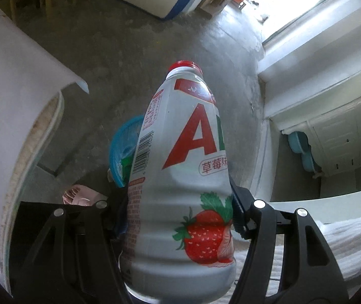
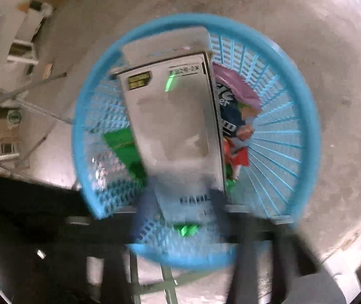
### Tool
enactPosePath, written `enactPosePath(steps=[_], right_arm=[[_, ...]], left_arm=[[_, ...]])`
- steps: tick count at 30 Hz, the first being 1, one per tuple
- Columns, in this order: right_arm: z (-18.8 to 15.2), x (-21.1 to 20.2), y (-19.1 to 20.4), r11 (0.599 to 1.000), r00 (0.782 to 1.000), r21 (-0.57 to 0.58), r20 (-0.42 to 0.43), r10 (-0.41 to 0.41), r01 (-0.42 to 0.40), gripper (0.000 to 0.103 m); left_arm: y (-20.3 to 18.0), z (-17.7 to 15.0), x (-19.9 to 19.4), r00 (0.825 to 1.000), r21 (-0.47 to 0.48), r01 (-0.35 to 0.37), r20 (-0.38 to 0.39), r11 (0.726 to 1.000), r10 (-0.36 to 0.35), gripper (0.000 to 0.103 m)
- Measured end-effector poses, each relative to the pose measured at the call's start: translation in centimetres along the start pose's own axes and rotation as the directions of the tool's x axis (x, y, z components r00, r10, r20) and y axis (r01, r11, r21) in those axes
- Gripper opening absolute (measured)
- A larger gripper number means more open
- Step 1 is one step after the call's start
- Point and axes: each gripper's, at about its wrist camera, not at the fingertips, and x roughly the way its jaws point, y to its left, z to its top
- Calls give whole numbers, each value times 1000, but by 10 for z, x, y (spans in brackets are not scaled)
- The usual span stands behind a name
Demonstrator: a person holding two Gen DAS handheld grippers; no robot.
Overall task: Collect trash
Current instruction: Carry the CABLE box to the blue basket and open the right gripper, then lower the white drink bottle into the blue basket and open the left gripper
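My left gripper (image 1: 180, 215) is shut on a white strawberry drink bottle (image 1: 180, 177) with a red cap, held upright above the floor. Behind and below it shows the blue trash basket (image 1: 122, 139). In the right wrist view the basket (image 2: 304, 116) sits on the floor directly below. My right gripper (image 2: 183, 202) holds a grey-white cardboard box (image 2: 172, 116) over the basket's mouth; the view is blurred by motion. Inside the basket lie a green wrapper (image 2: 124, 149), a purple and dark snack bag (image 2: 233, 101) and a clear plastic item (image 2: 101, 167).
A white table edge (image 1: 15, 101) is at left in the left wrist view. A pink object (image 1: 79, 196) lies below it. A white cabinet (image 1: 337, 139) and window stand at right. Bare concrete floor (image 2: 332, 50) surrounds the basket. A metal frame (image 2: 23, 101) stands at left.
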Motion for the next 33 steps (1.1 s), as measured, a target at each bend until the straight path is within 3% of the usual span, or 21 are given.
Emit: enactPosePath(steps=[3,6,8,10,13,15,16,20,21,23,25,26,27,29,31,32,33], right_arm=[[19,27,-29,1000,998,22,-63,-14,15,6],[31,61,-38,997,974,83,-226,28,-9,2],[33,68,-41,996,967,67,-253,-34,52,2],[23,56,-45,994,966,97,-257,-24,50,3],[5,8,-49,998,980,54,-201,-9,21,14],[-14,-39,-60,999,986,48,-166,14,-6,44],[-13,-53,-57,998,988,53,-151,33,-25,47],[-28,-139,-79,990,996,118,-45,82,-76,52],[-35,-171,-91,987,997,137,7,81,-81,53],[-35,-194,-84,987,997,149,65,46,-55,56],[-33,-237,-102,984,991,172,132,32,-55,60],[-24,-247,-105,982,988,181,149,35,-62,60],[-5,-242,-121,981,987,184,158,36,-65,60],[-5,-258,-122,981,984,187,177,28,-61,62],[-9,-249,-118,981,983,184,182,21,-55,64],[-9,-258,-119,981,983,184,184,28,-62,64],[-7,-239,-110,981,982,179,186,40,-74,64]], left_arm=[[0,0,6,1000,-6,7,-12,1000,-7,60],[0,-2,7,1000,9,-8,-3,1000,8,60],[2,-2,13,1000,-3,-12,-8,1000,12,60],[5,-4,20,999,-12,-26,-25,1000,26,60],[10,-7,34,997,-22,-53,-61,998,52,60],[13,-6,51,994,-17,-69,-86,997,67,60],[14,-5,61,992,-6,-78,-103,997,77,60],[9,5,126,981,80,-94,-164,992,106,61],[7,9,140,979,92,-100,-170,991,114,61],[2,16,172,972,137,-131,-179,982,154,62],[-2,25,204,960,206,-183,-171,961,220,80],[-3,28,218,951,238,-215,-172,947,259,85],[-2,30,238,928,294,-254,-192,921,318,85],[2,33,259,895,329,-283,-247,901,371,85],[4,36,259,887,319,-288,-265,903,377,85],[4,38,254,891,313,-292,-255,904,376,85],[1,41,242,901,307,-290,-232,907,367,85]])
